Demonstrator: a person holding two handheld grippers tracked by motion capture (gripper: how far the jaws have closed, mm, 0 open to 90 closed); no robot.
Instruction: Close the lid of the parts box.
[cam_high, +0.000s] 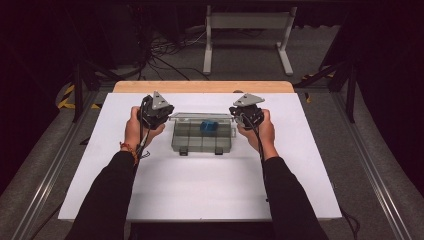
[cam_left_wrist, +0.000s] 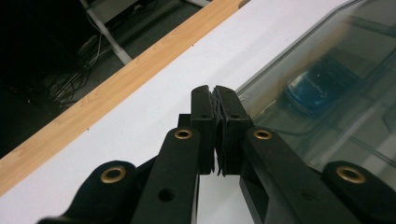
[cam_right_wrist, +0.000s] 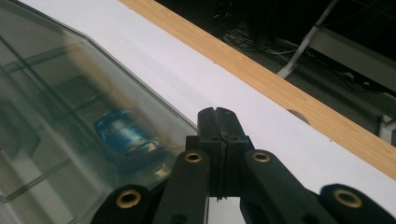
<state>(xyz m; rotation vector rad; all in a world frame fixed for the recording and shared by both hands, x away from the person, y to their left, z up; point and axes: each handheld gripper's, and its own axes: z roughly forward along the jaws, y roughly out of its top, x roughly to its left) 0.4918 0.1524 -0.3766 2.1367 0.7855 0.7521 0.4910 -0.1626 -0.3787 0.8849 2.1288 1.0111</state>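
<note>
High view: clear box btwn both closed grippers.

Both forearms reach forward in dark sleeves. Left gripper and right gripper are held level with each other, well apart, jaws closed together.
</note>
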